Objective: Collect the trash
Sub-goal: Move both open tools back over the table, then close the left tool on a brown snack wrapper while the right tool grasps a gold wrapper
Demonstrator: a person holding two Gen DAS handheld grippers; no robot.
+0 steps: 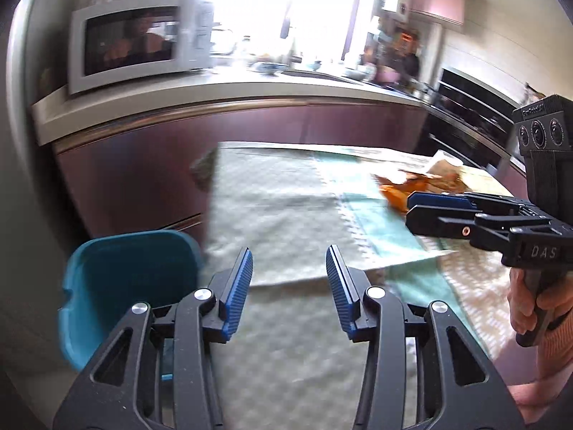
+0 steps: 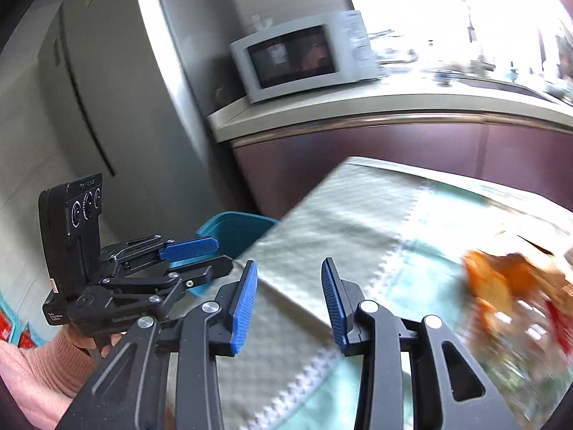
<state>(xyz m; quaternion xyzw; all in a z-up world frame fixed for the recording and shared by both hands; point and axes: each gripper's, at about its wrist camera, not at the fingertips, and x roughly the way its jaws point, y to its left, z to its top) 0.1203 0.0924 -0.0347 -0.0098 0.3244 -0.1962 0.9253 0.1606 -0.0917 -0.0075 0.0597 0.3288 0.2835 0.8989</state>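
A teal plastic bin (image 1: pixel 121 286) stands on the floor at the table's left edge; it also shows in the right wrist view (image 2: pixel 236 231). Orange and brown trash (image 1: pixel 419 182) lies in a blurred pile on the far right of the cloth-covered table (image 1: pixel 286 200), also seen in the right wrist view (image 2: pixel 501 283). My left gripper (image 1: pixel 289 276) is open and empty over the table's near edge, right of the bin. My right gripper (image 2: pixel 289 297) is open and empty; in the left wrist view (image 1: pixel 412 204) its tips are just in front of the trash.
A kitchen counter (image 1: pixel 215 96) with a white microwave (image 1: pixel 136 43) and dishes runs behind the table. A grey fridge (image 2: pixel 107 89) stands at the left. A dark oven (image 1: pixel 472 114) is at the right. Purple cabinet fronts (image 1: pixel 143 179) face the table.
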